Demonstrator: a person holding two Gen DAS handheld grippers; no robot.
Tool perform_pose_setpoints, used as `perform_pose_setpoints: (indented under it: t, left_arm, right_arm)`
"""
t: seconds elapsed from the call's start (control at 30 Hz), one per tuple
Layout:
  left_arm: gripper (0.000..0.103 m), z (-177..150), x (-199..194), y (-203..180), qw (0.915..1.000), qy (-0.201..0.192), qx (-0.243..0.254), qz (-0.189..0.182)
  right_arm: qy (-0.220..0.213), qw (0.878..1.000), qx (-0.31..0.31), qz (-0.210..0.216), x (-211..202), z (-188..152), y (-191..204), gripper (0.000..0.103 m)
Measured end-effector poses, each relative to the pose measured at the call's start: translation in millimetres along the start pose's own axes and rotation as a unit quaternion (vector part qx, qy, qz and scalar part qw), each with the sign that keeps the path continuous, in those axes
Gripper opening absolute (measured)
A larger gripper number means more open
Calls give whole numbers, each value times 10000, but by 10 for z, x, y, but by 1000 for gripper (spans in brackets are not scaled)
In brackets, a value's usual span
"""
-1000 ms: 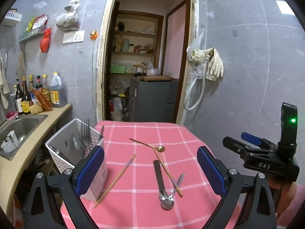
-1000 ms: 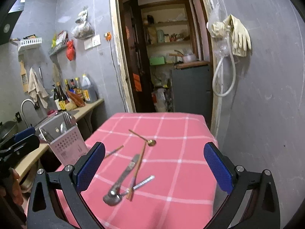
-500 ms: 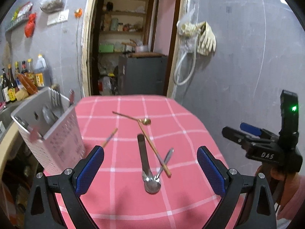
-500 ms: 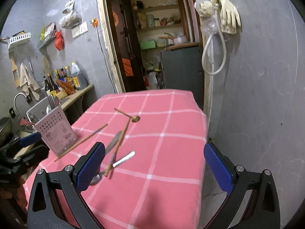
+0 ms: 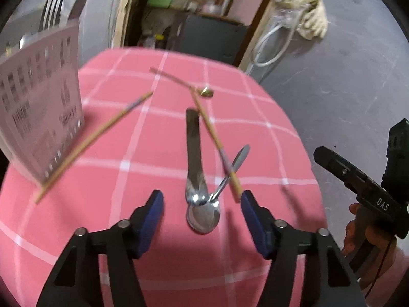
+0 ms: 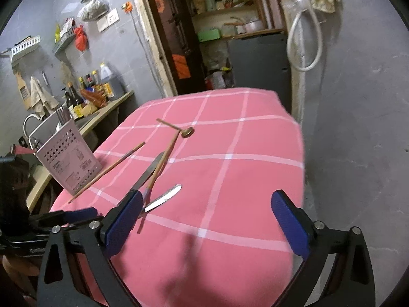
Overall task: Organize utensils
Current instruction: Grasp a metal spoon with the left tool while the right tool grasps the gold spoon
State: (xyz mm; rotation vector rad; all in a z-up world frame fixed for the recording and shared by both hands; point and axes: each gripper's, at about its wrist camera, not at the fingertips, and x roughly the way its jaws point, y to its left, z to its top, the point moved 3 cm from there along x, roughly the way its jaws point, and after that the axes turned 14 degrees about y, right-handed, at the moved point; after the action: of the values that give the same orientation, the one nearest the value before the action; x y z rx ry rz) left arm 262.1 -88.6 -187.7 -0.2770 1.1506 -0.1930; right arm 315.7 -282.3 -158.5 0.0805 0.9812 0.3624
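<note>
Loose utensils lie on the pink checked tablecloth (image 5: 143, 153). A large steel spoon (image 5: 198, 179) lies bowl toward me, a small steel spoon (image 5: 231, 171) rests on its bowl. One wooden chopstick (image 5: 217, 143) crosses them, another (image 5: 97, 140) leans by the white perforated holder (image 5: 38, 102), which holds forks. A thin gold spoon (image 5: 184, 84) lies farther back. My left gripper (image 5: 202, 217) is open, low over the large spoon's bowl. My right gripper (image 6: 204, 217) is open over the cloth, right of the utensils (image 6: 158, 168).
The holder (image 6: 69, 163) stands at the table's left edge. Beyond it are a counter with bottles (image 6: 92, 92) and a sink tap (image 6: 29, 122). A grey wall runs along the right, with a doorway and dark cabinet (image 6: 258, 61) behind the table.
My left gripper has dropped and moved forward toward the large spoon, and its jaws have narrowed somewhat. My right gripper has moved down and closer to the cloth.
</note>
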Motion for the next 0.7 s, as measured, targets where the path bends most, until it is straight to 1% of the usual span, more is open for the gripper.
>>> perform_pose_setpoints:
  t: [0.03, 0.07, 0.17, 0.2, 0.23, 0.3, 0.33, 0.4, 0.47, 0.53, 0.6, 0.7]
  left_arm:
    - [51, 3, 28, 15, 10000, 56, -61, -33]
    - [51, -5, 61, 33, 9997, 126, -159, -117]
    - [44, 11, 118, 55, 9992, 210, -274, -213]
    - [39, 21, 133, 60, 9990, 217, -303, -231]
    - [34, 42, 162, 67, 9989, 239, -324, -242]
    - [27, 75, 218, 68, 9987, 309, -349, -218]
    - [25, 88, 236, 63, 9987, 317, -340, -183]
    - [21, 117, 248, 48, 9989, 333, -315, -139]
    - [20, 144, 259, 51, 9987, 334, -358, -143]
    - [20, 170, 269, 58, 9985, 333, -410, -162]
    - [20, 182, 260, 68, 9983, 313, -464, -183]
    - [20, 205, 255, 74, 9978, 263, -562, -216]
  right_arm:
    - [29, 10000, -19, 24, 34, 6, 11, 95]
    - [67, 10000, -50, 52, 83, 26, 29, 94]
    - [175, 9996, -142, 142, 224, 79, 73, 85]
    - [239, 9994, -190, 157, 297, 109, 97, 81]
    - [262, 9993, -209, 164, 324, 122, 98, 81]
    - [337, 9988, -274, 228, 438, 187, 116, 79]
    - [354, 9986, -289, 254, 450, 206, 106, 73]
    - [403, 9980, -372, 301, 539, 279, 128, 70]
    - [429, 9973, -434, 411, 644, 384, 157, 68]
    - [477, 9964, -483, 506, 753, 501, 186, 59]
    - [543, 9955, -544, 554, 874, 612, 217, 54]
    - [687, 9942, -558, 607, 1086, 800, 242, 45]
